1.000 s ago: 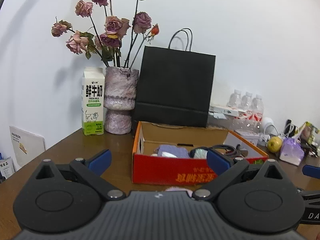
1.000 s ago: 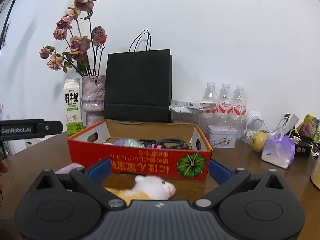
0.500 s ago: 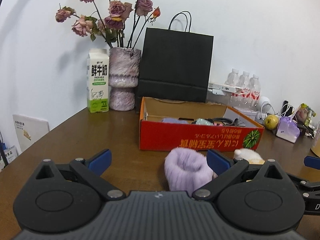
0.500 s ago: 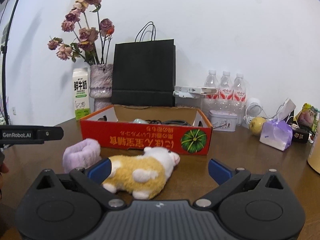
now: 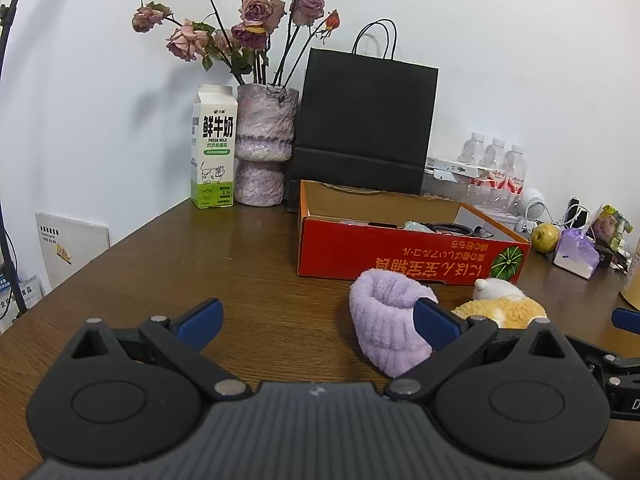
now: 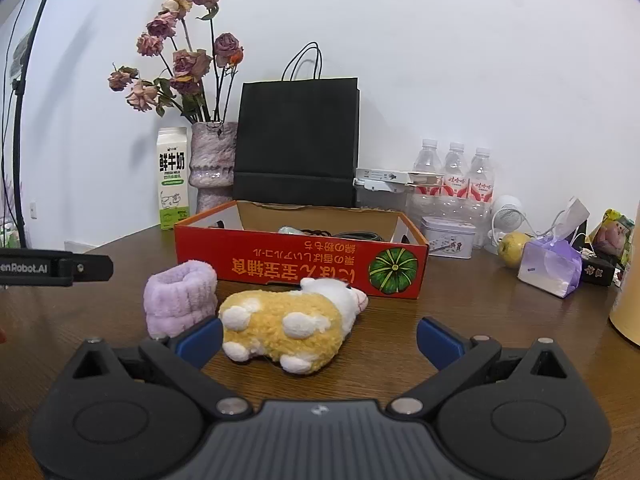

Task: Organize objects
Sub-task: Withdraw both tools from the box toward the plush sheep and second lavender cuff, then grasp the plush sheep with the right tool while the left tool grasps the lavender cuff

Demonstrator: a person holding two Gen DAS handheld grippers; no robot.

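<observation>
Inside the red cardboard box (image 6: 300, 266) you can make out only the tops of a few things over its front wall: a black cable (image 6: 352, 235) and something pale green (image 5: 416, 225) that is too low to identify. In your left view the toy animal (image 5: 502, 309) is half hidden behind your left claw's blue finger (image 5: 438, 325), and the same finger covers the right edge of the purple fuzzy band (image 5: 386, 320). At the far right of that view your right claw (image 6: 319, 338) is cut off by the frame edge.

Your left claw (image 5: 318, 318) is spread wide and holds nothing; its right finger sits just in front of the purple fuzzy band, and you cannot tell whether they touch. Your right claw is also wide open and empty, with the yellow-and-white toy animal lying on its side between the two fingers; the left finger (image 6: 200, 338) is just beside the toy's rear, and contact is unclear.

Both soft things lie on the brown table (image 6: 480, 320) just in front of the box, the band upright just to the left of the toy, close enough that they may touch. Behind the box stand a milk carton (image 5: 213, 147), a vase (image 5: 264, 148) of dried roses and a black paper bag (image 5: 364, 120).
</observation>
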